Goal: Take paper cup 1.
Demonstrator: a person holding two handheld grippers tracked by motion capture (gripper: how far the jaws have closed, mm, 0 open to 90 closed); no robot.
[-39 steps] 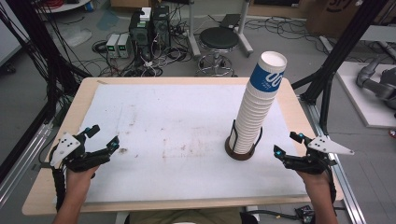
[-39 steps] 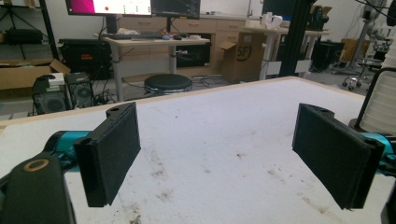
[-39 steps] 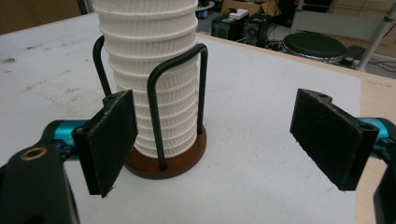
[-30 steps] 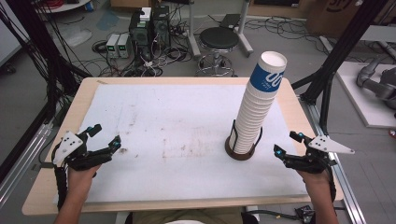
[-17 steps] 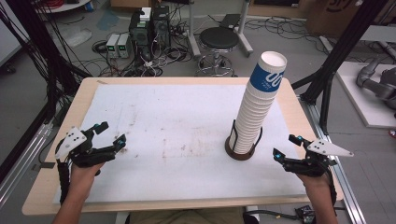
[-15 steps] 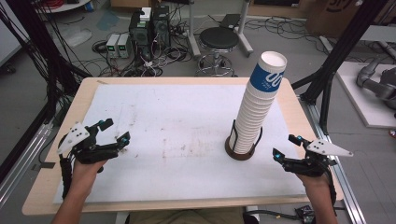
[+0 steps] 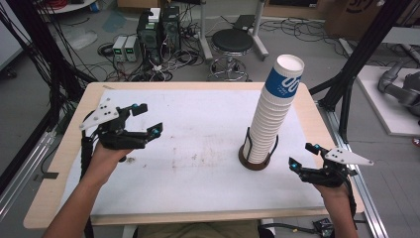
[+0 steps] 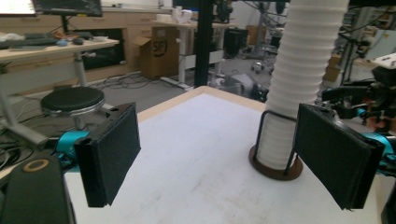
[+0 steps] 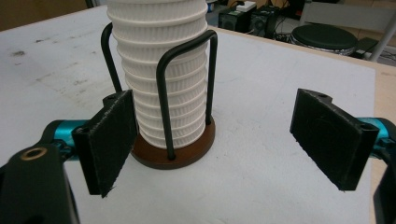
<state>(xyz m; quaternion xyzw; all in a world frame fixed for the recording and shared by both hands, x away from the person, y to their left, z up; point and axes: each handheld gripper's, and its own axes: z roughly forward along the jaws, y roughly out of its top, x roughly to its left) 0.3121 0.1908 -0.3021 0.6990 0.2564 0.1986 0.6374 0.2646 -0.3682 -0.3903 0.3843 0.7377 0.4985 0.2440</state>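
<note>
even bright overhead light, soft shadows, slight blur in gripper views

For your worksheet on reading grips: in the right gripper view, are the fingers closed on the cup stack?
No. The right gripper stands open, its fingers apart and short of the cup stack.

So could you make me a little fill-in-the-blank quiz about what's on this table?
1. The tall stack of cups stands in a round brown ____.
2. The top cup wears a ____ band.
3. The fingers of the left gripper are ____, with nothing between them.
4. Behind the table stands a round black ____.

Missing words: holder; blue; open; stool
</note>
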